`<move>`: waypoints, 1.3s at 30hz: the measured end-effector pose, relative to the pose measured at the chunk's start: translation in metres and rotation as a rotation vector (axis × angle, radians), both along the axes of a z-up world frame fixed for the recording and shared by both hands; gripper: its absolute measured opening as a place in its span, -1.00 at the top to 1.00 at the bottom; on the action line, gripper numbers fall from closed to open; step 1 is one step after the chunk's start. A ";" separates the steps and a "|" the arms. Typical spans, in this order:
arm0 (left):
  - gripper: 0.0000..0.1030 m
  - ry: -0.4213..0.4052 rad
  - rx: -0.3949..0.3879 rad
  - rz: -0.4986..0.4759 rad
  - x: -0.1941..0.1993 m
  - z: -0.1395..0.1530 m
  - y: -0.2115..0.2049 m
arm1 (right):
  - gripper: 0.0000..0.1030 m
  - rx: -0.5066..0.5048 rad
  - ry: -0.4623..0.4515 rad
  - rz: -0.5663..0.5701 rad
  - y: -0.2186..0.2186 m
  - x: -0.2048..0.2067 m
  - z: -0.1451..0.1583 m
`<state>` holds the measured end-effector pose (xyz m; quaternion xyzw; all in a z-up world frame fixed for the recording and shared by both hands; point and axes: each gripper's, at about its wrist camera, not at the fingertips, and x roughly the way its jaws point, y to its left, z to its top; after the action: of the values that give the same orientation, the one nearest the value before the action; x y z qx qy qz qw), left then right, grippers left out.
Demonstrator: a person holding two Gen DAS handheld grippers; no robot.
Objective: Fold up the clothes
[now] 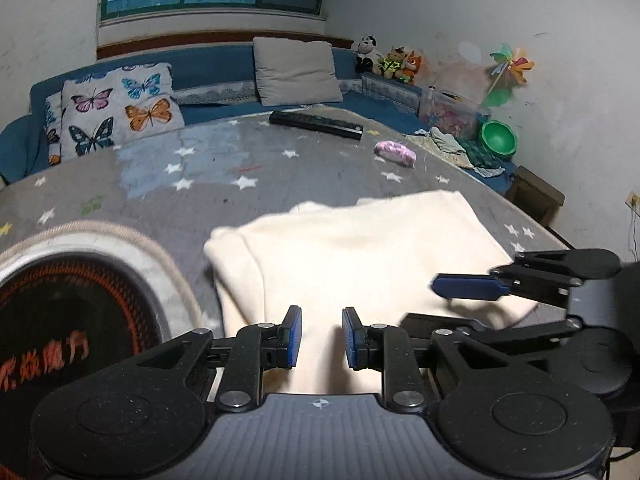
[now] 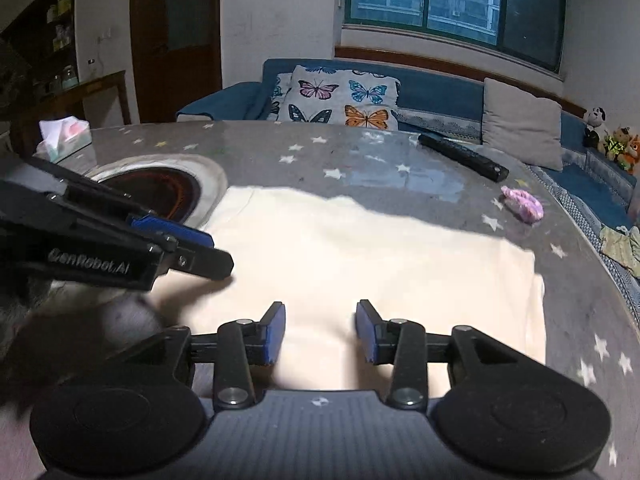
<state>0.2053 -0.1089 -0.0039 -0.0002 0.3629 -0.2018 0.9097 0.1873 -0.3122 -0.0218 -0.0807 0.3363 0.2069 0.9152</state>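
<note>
A cream garment (image 1: pixel 360 248) lies folded flat on the grey star-patterned table (image 1: pixel 200 176); it also shows in the right wrist view (image 2: pixel 380 264). My left gripper (image 1: pixel 321 338) is open and empty over the garment's near edge. My right gripper (image 2: pixel 320 332) is open and empty over the near edge too. In the left wrist view the right gripper (image 1: pixel 452 300) reaches in from the right above the cloth. In the right wrist view the left gripper (image 2: pixel 200 248) reaches in from the left above the cloth.
A black remote (image 1: pixel 316 123) and a pink fluffy item (image 1: pixel 395 153) lie at the far side of the table. A round inset with red pattern (image 1: pixel 60 312) sits left of the garment. A tissue box (image 2: pixel 64 138) stands at the far left. A blue sofa (image 1: pixel 216 68) with cushions runs behind.
</note>
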 end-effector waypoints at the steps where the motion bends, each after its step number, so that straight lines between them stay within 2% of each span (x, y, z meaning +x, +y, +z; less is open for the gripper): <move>1: 0.53 0.000 0.000 0.003 -0.004 -0.001 0.001 | 0.24 0.003 0.003 0.001 -0.002 -0.006 -0.001; 6: 0.52 -0.020 0.012 0.013 -0.020 -0.002 0.007 | 0.18 0.039 -0.014 -0.037 -0.022 -0.029 0.007; 9: 0.52 -0.016 0.004 0.033 -0.025 -0.001 0.011 | 0.15 0.070 -0.037 -0.137 -0.046 -0.027 0.011; 12: 0.52 0.001 0.001 0.053 -0.028 -0.003 0.015 | 0.15 0.075 -0.005 -0.219 -0.068 -0.021 0.002; 16: 0.52 0.010 0.000 0.076 -0.038 -0.002 0.021 | 0.14 0.091 0.008 -0.240 -0.079 -0.027 0.000; 20: 0.21 0.014 -0.004 0.093 -0.050 0.000 0.021 | -0.04 0.116 -0.008 -0.242 -0.080 -0.039 0.005; 22: 0.18 0.012 -0.003 0.097 -0.057 0.002 0.021 | -0.09 0.126 -0.011 -0.247 -0.078 -0.044 0.005; 24: -0.06 0.010 0.000 0.104 -0.065 0.004 0.020 | -0.24 0.136 -0.014 -0.253 -0.075 -0.048 0.006; 27: -0.25 0.000 0.000 0.117 -0.076 0.007 0.020 | -0.36 0.133 -0.026 -0.254 -0.070 -0.056 0.006; 29: -0.38 -0.007 0.004 0.123 -0.084 0.008 0.021 | -0.52 0.130 -0.032 -0.253 -0.066 -0.063 0.006; 31: -0.46 -0.013 0.014 0.129 -0.091 0.008 0.021 | -0.53 0.132 -0.033 -0.251 -0.062 -0.069 0.005; 39: -0.84 -0.046 0.040 0.144 -0.117 0.009 0.025 | -0.78 0.127 -0.037 -0.271 -0.049 -0.094 0.001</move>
<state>0.0880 -0.0840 0.0051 -0.0035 0.3448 -0.1283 0.9298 0.0935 -0.3609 -0.0210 0.0196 0.3136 0.1006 0.9440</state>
